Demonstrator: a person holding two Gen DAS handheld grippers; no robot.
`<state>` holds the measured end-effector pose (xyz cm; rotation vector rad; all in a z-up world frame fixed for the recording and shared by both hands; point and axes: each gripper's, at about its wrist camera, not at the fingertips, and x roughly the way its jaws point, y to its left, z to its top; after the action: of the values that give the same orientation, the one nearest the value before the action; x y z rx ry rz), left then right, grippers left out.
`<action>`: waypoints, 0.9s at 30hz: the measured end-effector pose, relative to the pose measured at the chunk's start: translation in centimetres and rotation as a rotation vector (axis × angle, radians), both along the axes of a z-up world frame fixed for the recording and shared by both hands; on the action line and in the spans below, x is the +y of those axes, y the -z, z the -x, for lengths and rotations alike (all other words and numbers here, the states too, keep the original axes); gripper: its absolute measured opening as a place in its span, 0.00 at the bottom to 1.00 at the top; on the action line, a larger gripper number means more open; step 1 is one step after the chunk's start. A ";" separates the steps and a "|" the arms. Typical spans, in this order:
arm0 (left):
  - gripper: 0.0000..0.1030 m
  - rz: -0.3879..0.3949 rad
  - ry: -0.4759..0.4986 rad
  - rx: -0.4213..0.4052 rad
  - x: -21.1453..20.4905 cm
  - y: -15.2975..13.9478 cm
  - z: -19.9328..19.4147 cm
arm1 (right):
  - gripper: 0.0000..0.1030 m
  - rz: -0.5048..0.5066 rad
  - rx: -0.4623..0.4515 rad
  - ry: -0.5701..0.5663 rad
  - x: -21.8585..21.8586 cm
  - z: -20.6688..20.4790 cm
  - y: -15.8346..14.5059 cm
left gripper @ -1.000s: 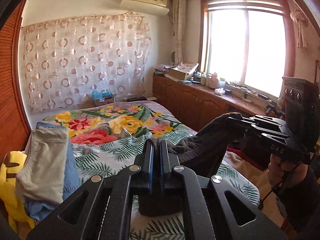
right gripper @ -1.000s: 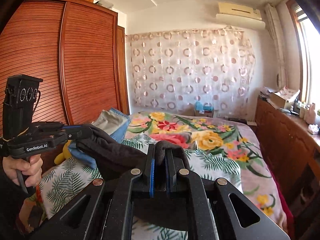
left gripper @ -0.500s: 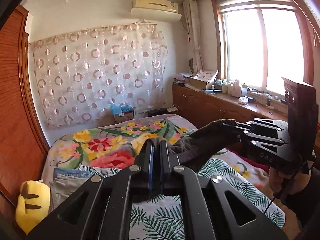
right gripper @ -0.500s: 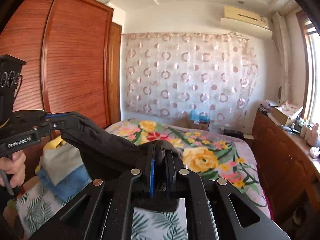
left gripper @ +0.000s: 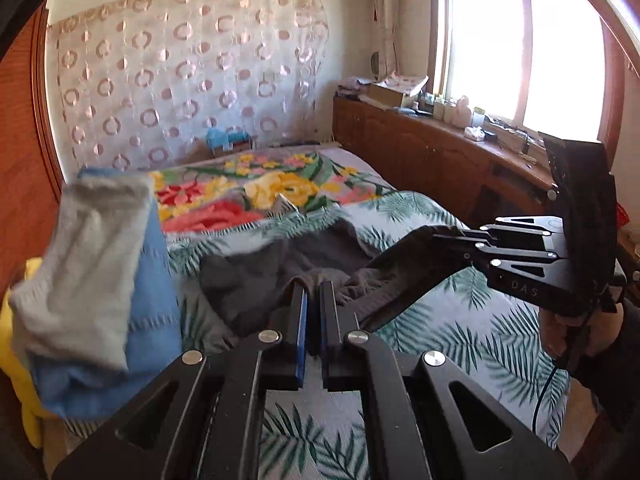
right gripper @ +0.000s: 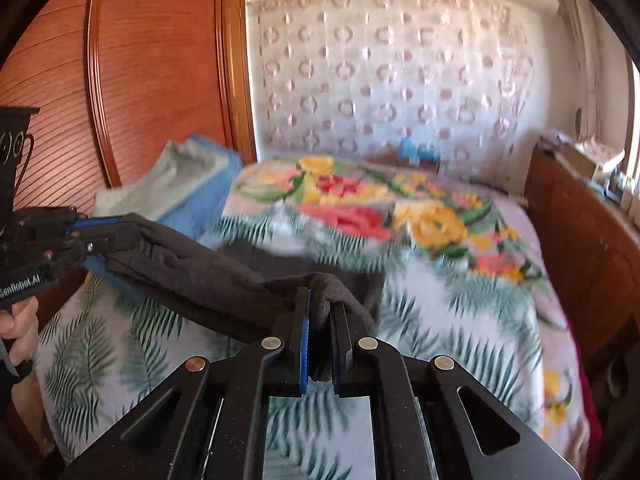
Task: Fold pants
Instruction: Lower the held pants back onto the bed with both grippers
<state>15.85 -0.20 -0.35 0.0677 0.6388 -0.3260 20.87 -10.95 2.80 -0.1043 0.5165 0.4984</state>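
Observation:
Dark grey pants (left gripper: pixel 256 280) hang between my two grippers, and their far end lies on the bed. My left gripper (left gripper: pixel 313 288) is shut on one end of the waistband. My right gripper (right gripper: pixel 320 300) is shut on the other end, with cloth bunched between its fingers. In the left wrist view the right gripper (left gripper: pixel 436 236) shows at the right with the cloth stretched to it. In the right wrist view the left gripper (right gripper: pixel 116 232) shows at the left and the pants (right gripper: pixel 200 276) sag between the two.
The bed (left gripper: pixel 460 320) has a leaf-print sheet and a floral blanket (left gripper: pixel 256 188). A stack of folded grey and blue clothes (left gripper: pixel 100 280) lies at its left edge over a yellow plush. A wooden wardrobe (right gripper: pixel 160 80) stands left, a wooden cabinet (left gripper: pixel 420 152) under the window right.
Both grippers have dropped toward the bed and the views have tilted down. The pants, held up in the air before, now have their far part spread on the sheet.

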 end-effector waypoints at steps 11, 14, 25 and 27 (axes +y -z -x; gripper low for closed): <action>0.06 0.014 -0.011 0.074 -0.3 3.9 4.4 | 0.08 -0.015 0.096 -0.001 -0.5 4.0 1.8; 0.06 0.018 -0.016 0.083 -0.1 4.6 5.4 | 0.08 -0.007 0.096 -0.003 -1.0 5.6 2.7; 0.06 0.057 -0.031 0.116 0.5 6.4 8.7 | 0.08 -0.076 0.129 -0.014 -3.0 10.2 4.8; 0.06 0.056 -0.030 0.128 0.5 6.8 8.9 | 0.08 -0.062 0.125 -0.010 -2.9 10.8 5.3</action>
<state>6.95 0.32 -7.17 -0.0163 0.7566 -0.3207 10.06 -13.82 -2.52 -0.0170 0.6226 0.5329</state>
